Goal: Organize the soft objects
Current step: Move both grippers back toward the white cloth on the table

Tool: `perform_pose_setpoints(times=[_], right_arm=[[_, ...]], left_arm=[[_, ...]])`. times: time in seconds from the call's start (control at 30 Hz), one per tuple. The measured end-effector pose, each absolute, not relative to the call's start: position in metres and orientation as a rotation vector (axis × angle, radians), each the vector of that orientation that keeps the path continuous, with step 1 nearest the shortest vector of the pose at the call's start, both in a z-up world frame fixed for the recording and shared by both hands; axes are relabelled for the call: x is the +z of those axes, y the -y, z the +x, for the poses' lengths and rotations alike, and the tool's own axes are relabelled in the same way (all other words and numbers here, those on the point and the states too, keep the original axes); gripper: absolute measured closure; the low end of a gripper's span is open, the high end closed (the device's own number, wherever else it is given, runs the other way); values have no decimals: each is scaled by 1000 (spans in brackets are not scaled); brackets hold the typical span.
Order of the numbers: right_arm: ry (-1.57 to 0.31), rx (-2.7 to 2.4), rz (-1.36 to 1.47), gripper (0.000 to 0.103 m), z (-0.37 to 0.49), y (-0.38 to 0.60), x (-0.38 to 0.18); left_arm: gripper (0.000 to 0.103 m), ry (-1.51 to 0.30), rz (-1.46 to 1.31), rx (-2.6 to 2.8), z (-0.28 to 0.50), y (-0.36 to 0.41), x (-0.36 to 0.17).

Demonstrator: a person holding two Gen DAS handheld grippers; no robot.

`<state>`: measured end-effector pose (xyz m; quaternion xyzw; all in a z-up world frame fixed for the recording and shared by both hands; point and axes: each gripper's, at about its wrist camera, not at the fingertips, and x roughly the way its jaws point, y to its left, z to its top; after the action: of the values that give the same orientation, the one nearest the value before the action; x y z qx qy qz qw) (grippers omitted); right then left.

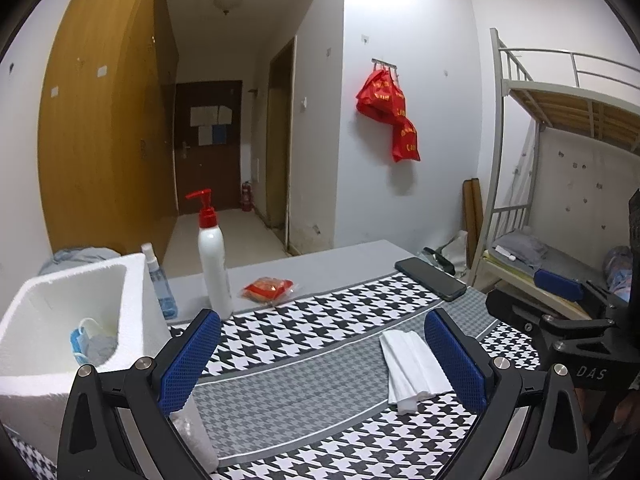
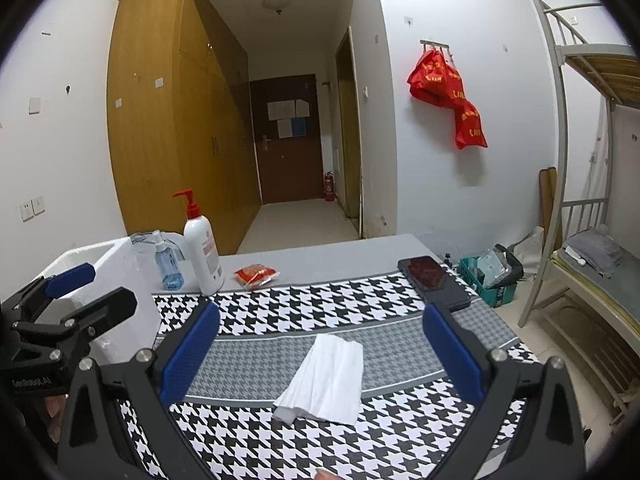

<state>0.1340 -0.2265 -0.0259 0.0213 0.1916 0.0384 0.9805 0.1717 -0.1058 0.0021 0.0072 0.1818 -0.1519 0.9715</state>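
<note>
- Left gripper (image 1: pixel 322 346): jaws spread wide, nothing held; blue ribbed pads (image 1: pixel 188 354) seen hovering over the houndstooth tablecloth (image 1: pixel 280 400).
- Right gripper (image 2: pixel 320 344): jaws also spread wide, nothing held; folded white tissue (image 2: pixel 326 380) framed between its fingers, lying flat on the cloth, not touched.
- In the left view the same tissue (image 1: pixel 412 368) sits just inside the right-hand pad; contact there cannot be told.
- Tissue: soft, layered, roughly rectangular, laid across the grey fine-check band of the cloth.
- White foam box (image 1: pixel 60 320) stands at the table's left edge, thick rough walls, open top; a blue face mask (image 1: pixel 82 344) and something grey are seen inside.
- Left gripper is near the box's right wall; a crinkled clear plastic piece (image 1: pixel 192 436) is seen below its left finger.
- Far side of the table: white pump bottle (image 1: pixel 214 256) with red pump, upright; small blue spray bottle (image 1: pixel 160 280) just beside the box; red snack packet (image 1: pixel 268 288) on bare grey tabletop.
- Black smartphone (image 2: pixel 434 282) lies flat near the far right corner of the cloth, close to the table edge.
- Middle of the cloth around the tissue is open.
</note>
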Motion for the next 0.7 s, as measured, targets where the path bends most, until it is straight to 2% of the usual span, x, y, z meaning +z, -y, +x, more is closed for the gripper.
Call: perform_pose_setpoints(times=[0.7], right_arm=[[-457, 58, 31, 0, 142, 240, -54]], left_arm=[[1, -423, 46, -346, 183, 127, -25]])
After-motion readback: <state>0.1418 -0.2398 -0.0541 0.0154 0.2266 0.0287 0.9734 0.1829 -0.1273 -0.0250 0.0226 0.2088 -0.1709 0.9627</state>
